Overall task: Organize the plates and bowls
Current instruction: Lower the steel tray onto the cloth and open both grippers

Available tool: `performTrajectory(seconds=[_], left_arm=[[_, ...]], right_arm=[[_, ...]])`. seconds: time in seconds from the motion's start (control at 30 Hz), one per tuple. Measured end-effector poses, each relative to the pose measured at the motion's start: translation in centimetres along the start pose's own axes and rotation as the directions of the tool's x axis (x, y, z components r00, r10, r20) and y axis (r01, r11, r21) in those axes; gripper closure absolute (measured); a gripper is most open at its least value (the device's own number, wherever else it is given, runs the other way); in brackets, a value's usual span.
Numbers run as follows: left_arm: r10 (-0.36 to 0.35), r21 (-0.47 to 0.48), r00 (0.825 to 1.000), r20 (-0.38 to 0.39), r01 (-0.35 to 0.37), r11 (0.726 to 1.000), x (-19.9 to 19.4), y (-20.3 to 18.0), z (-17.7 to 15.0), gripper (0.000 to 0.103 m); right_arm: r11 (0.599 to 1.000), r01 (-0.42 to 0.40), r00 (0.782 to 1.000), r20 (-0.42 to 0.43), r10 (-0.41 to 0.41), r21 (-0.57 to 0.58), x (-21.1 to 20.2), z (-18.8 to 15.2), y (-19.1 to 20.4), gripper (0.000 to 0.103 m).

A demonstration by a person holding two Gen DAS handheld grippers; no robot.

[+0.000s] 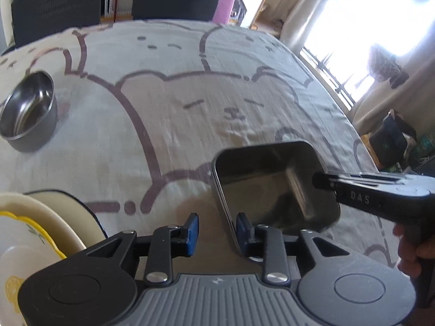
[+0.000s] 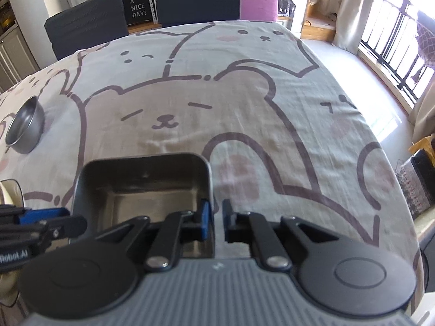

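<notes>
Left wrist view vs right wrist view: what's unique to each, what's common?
Left wrist only: the stacked cream plates with yellow lemon print at lower left, and a hand on the right gripper.

Right wrist only: the black "HAVE A NICE DAY!" sign behind the dark chairs.

Both: the square steel tray, the round steel bowl at far left, the bear-print tablecloth.

I am angling both tools downward: my left tool (image 1: pixel 214 233) is standing apart-jawed, my right tool (image 2: pixel 216 221) is gaping narrowly, pads touching nothing.
</notes>
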State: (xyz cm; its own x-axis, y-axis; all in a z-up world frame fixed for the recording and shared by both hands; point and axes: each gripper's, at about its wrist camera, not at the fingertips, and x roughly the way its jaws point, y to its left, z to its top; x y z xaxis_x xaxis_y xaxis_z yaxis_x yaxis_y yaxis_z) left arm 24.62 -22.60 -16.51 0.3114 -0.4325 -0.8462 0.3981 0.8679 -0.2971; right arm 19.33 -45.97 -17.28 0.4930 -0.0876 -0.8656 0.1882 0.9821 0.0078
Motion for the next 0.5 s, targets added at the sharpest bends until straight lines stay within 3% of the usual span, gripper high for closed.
performTrajectory(seconds=[0.17,0.5], left_arm=[[-0.012,0.013,1.0,-0.014,0.012,1.0,-0.27,-0.27,-0.46,0.071],[-0.026,0.026,0.999,-0.023,0.026,0.999,-0.45,-0.55,-0.61,0.072]], right_arm=[[1.0,0.002,1.0,0.0,-0.002,0.001,0.05,0.02,-0.11,0.082],[1.0,-0.006,1.0,-0.001,0.006,0.018,0.37,-0.13,-0.73,0.066]])
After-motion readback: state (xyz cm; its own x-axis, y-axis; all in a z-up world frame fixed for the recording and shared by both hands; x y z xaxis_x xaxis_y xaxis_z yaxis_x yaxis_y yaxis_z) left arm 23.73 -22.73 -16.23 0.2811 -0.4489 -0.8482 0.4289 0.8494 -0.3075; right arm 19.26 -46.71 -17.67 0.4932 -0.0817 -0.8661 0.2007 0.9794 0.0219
